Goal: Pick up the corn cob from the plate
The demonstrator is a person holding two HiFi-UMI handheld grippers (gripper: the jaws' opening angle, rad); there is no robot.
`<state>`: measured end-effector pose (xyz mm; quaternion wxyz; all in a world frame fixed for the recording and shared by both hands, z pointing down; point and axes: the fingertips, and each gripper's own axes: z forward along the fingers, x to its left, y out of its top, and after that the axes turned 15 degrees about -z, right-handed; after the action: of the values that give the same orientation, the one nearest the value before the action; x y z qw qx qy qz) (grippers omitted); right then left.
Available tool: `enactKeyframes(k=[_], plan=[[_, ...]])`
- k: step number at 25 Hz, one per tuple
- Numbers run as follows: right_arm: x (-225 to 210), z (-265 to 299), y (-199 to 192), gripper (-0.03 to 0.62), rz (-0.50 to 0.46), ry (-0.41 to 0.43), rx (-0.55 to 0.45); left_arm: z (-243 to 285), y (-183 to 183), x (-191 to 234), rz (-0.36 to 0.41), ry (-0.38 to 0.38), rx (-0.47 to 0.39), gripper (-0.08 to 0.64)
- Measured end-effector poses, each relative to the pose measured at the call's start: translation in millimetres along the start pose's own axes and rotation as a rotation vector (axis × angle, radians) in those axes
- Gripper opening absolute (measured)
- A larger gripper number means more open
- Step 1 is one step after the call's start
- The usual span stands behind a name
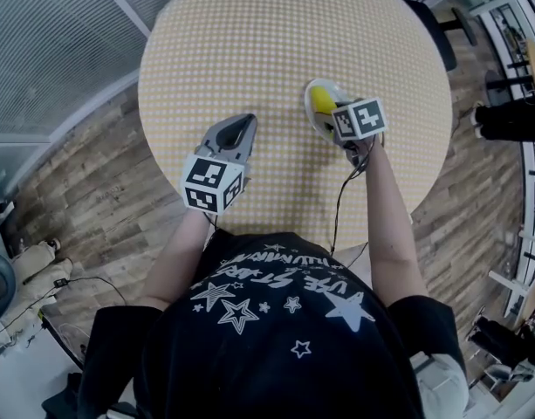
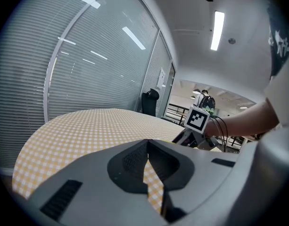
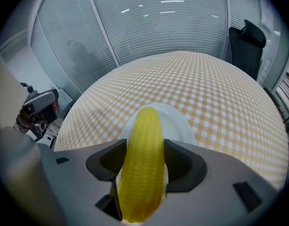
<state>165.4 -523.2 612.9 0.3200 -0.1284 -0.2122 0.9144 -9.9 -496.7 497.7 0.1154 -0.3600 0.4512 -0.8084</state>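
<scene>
A yellow corn cob (image 3: 143, 149) lies lengthwise on a small white plate (image 3: 182, 126) on the round checked table (image 1: 284, 33). My right gripper (image 3: 144, 161) comes down steeply over the plate, and both jaws touch the sides of the cob. In the head view the cob (image 1: 321, 100) and the plate (image 1: 312, 88) show just beyond the right gripper (image 1: 330, 119). My left gripper (image 1: 240, 124) hovers level over the table to the left, shut and holding nothing. The left gripper view shows its jaws (image 2: 146, 145) meeting at the tips.
The checked cloth covers the whole table (image 2: 87, 126). A black office chair (image 3: 248, 44) stands at the table's far side. Glass walls with blinds run to the left, over wood flooring (image 1: 84, 190). A cable (image 1: 341, 208) trails from the right gripper.
</scene>
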Motion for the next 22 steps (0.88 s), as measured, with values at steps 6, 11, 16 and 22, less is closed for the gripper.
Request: enactKeyframes(k=[6, 11, 16, 22], plan=[[-1.7, -21.5, 4.4, 0.258, 0.054, -0.026, -0.084, -8.9, 5.9, -3.5, 0.007, 0.004, -0.027, 0.008], [12.3, -49.5, 19.5, 0.258, 0.159, 0.005, -0.259, -20.3, 11.5, -12.3, 0.021, 0.000, -0.053, 0.008], [30.2, -92.3, 36.6, 0.258, 0.185, 0.030, -0.487, -33.2, 21.0, -24.7, 0.045, 0.006, -0.088, 0.008], [65.9, -144.8, 45.9, 0.258, 0.194, 0.060, -0.740, -55.5, 26.0, -40.5, 0.064, 0.007, -0.120, 0.008]])
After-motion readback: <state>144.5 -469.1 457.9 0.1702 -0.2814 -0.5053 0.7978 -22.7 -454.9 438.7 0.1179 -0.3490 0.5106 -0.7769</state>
